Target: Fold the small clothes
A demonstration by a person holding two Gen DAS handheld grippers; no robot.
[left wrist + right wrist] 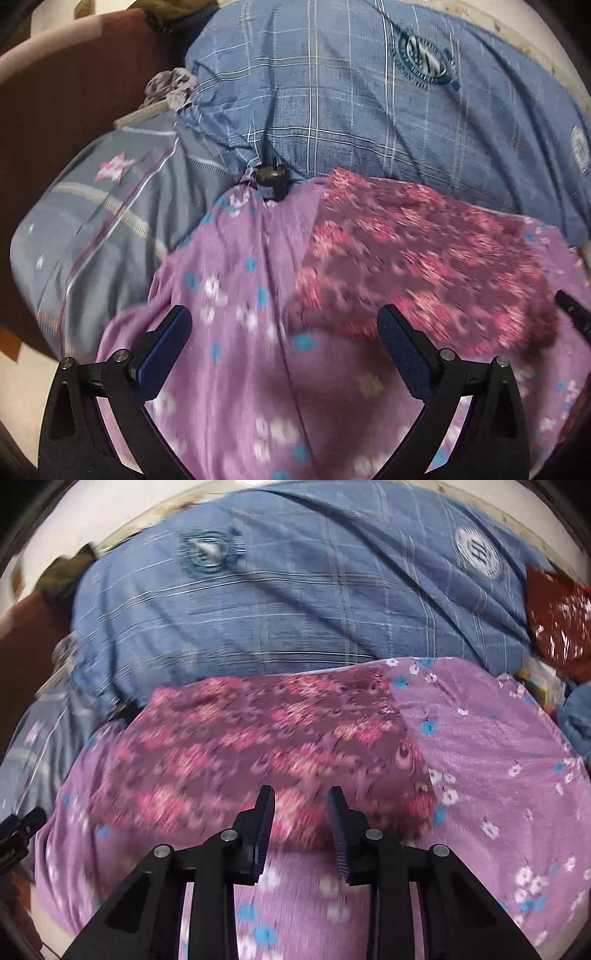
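A small maroon garment (424, 266) with a pink flower print lies flat on a lilac flowered sheet (229, 332). My left gripper (284, 328) hovers over the sheet just left of the garment's near corner. Its jaws are wide open and hold nothing. In the right wrist view the same garment (258, 738) spreads ahead of my right gripper (301, 808), which hangs over its near edge. Those jaws stand a narrow gap apart, and no cloth is pinched between the pads. Both views are blurred. The tip of the right gripper (572, 306) shows at the left wrist view's right edge.
A bulky blue checked quilt (295, 602) lies behind the garment. A grey cover with a pink star (110, 206) sits to the left, and a black plug (269, 181) rests where it meets the sheet. A red bag (557, 620) lies at the far right.
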